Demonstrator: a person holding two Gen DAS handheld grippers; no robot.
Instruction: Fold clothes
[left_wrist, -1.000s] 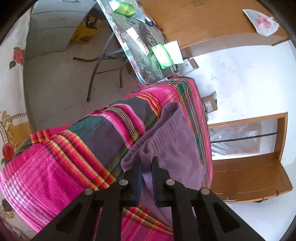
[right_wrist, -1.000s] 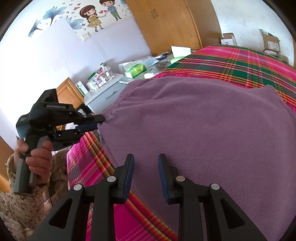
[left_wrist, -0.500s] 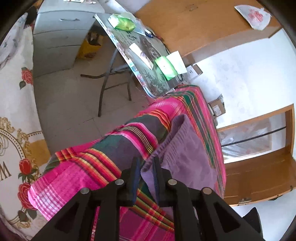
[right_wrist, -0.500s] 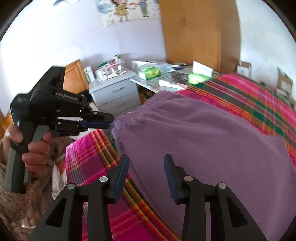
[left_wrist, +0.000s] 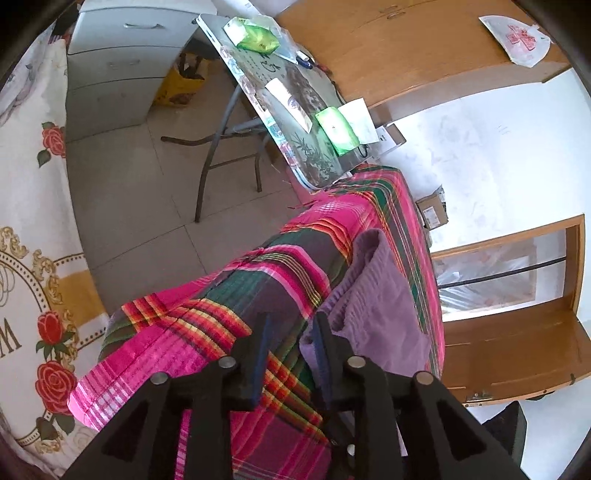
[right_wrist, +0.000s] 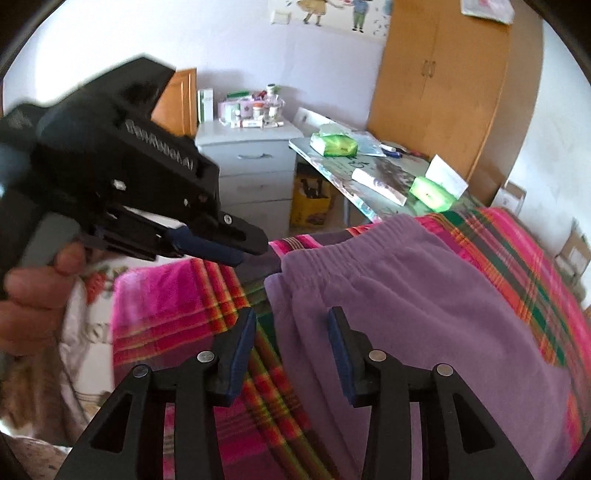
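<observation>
Purple fleece trousers (right_wrist: 424, 314) with an elastic waistband (right_wrist: 332, 253) lie flat on a pink and green plaid bedcover (right_wrist: 177, 295). In the right wrist view my right gripper (right_wrist: 291, 325) hovers open over the trousers' near left edge, its pads touching nothing. A hand holds my left gripper (right_wrist: 251, 248) just left of the waistband corner, apart from it. In the left wrist view the left gripper (left_wrist: 291, 332) has its jaws opening, and the trousers (left_wrist: 380, 306) lie loose with their corner beside the right finger (left_wrist: 321, 339).
A folding table (right_wrist: 369, 206) with green packs (right_wrist: 332, 144) stands beyond the bed's end. A white drawer cabinet (right_wrist: 255, 162) and a wooden wardrobe (right_wrist: 443, 92) line the wall. A rose-print quilt (left_wrist: 37, 258) lies to the left. Cardboard boxes (left_wrist: 432, 212) sit by the far wall.
The left gripper has let go of the waistband corner and drawn back from it. The right gripper opened wider, rolled, and swung toward the trousers' waistband end.
</observation>
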